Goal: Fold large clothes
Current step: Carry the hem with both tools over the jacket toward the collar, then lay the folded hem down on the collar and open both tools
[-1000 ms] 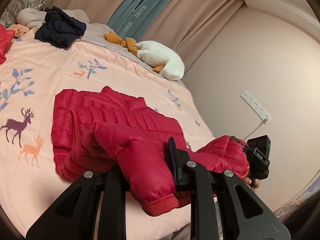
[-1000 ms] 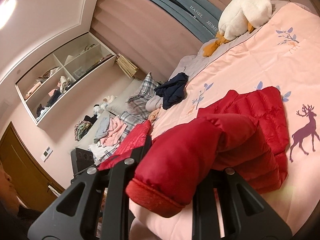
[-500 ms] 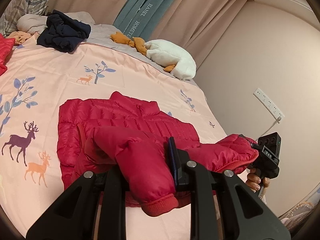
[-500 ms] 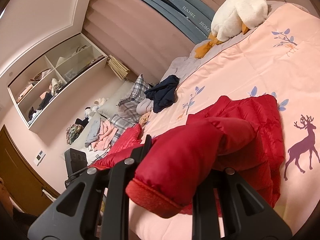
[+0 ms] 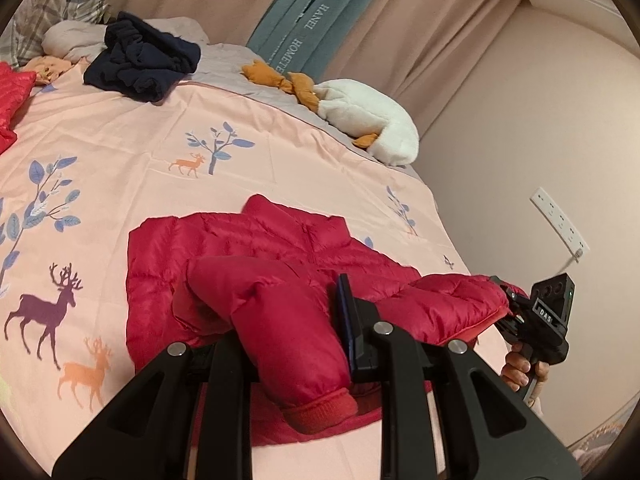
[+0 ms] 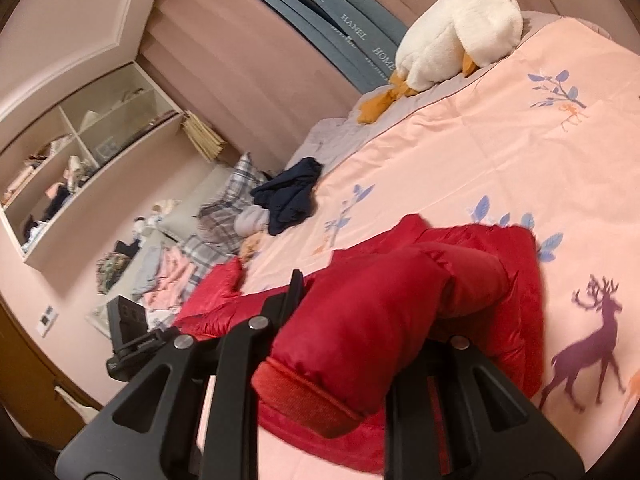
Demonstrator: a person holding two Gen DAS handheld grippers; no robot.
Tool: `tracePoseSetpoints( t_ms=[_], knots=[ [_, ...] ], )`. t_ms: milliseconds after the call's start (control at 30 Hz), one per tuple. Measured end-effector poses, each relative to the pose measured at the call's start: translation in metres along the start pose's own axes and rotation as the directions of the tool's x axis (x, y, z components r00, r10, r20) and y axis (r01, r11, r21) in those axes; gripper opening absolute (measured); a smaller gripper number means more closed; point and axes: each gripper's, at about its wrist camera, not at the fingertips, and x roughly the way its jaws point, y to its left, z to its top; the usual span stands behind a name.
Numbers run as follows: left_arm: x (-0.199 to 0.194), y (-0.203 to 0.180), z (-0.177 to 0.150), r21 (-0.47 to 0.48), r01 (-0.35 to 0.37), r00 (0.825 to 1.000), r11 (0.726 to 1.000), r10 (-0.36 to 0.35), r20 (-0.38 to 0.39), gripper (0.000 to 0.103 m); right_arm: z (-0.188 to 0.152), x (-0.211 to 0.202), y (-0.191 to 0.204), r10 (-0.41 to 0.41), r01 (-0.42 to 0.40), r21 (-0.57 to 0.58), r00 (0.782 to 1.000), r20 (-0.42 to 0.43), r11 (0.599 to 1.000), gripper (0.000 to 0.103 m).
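A red puffer jacket point(image 5: 256, 240) lies on the pink deer-print bedspread point(image 5: 120, 152). My left gripper point(image 5: 288, 336) is shut on one sleeve near its ribbed cuff point(image 5: 320, 412), held just above the jacket body. My right gripper point(image 6: 348, 320) is shut on the other sleeve, its cuff point(image 6: 296, 404) hanging toward the camera. In the left wrist view the right gripper point(image 5: 508, 300) shows at the right bed edge, holding its sleeve point(image 5: 452, 304). In the right wrist view the left gripper's body point(image 6: 128, 332) shows at the left.
A white plush duck point(image 5: 364, 120) lies at the far edge by the curtains. A dark navy garment point(image 5: 140, 60), plaid pillows point(image 5: 60, 4) and another red garment point(image 5: 12, 100) lie at the head end. A wall with a power strip point(image 5: 560, 220) is to the right.
Both grippers have carried the sleeves forward over the jacket body, toward the far side of the bed. The grips are unchanged.
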Motion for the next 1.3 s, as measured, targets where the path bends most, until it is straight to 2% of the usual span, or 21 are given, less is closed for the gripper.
tracePoseSetpoints(
  t_ms=[200, 467, 900, 1000, 1133, 1167, 1233, 1267, 1300],
  knots=[
    [0.036, 0.016, 0.016, -0.032, -0.048, 0.999, 0.998, 0.047, -0.022, 0.021, 0.013, 0.032, -0.012, -0.078, 0.077, -0.033, 0.997, -0.022, 0.996, 0.019],
    [0.086, 0.038, 0.033, -0.057, -0.117, 0.989, 0.992, 0.111, -0.093, 0.021, 0.026, 0.073, -0.039, -0.134, 0.135, 0.013, 0.989, -0.063, 0.991, 0.019],
    [0.144, 0.061, 0.048, -0.094, -0.215, 0.965, 0.972, 0.196, -0.173, 0.024, 0.037, 0.133, -0.073, -0.258, 0.268, 0.035, 0.951, -0.169, 0.963, 0.022],
    [0.152, 0.066, 0.05, -0.102, -0.231, 0.96, 0.968, 0.21, -0.184, 0.026, 0.039, 0.144, -0.084, -0.26, 0.281, 0.08, 0.944, -0.201, 0.956, 0.025],
    [0.166, 0.07, 0.052, -0.105, -0.255, 0.95, 0.961, 0.229, -0.212, 0.029, 0.043, 0.15, -0.098, -0.221, 0.26, 0.176, 0.951, -0.216, 0.949, 0.03],
    [0.168, 0.071, 0.053, -0.108, -0.257, 0.949, 0.96, 0.23, -0.215, 0.029, 0.044, 0.149, -0.101, -0.202, 0.245, 0.205, 0.956, -0.211, 0.948, 0.032],
    [0.169, 0.074, 0.056, -0.131, -0.248, 0.952, 0.96, 0.217, -0.218, 0.032, 0.046, 0.147, -0.104, -0.157, 0.205, 0.25, 0.967, -0.202, 0.946, 0.048],
    [0.168, 0.076, 0.058, -0.154, -0.234, 0.957, 0.96, 0.199, -0.211, 0.034, 0.047, 0.145, -0.106, -0.12, 0.172, 0.283, 0.974, -0.19, 0.944, 0.063],
    [0.165, 0.077, 0.06, -0.175, -0.215, 0.963, 0.961, 0.178, -0.203, 0.037, 0.049, 0.142, -0.106, -0.082, 0.132, 0.317, 0.983, -0.165, 0.939, 0.074]
  ],
)
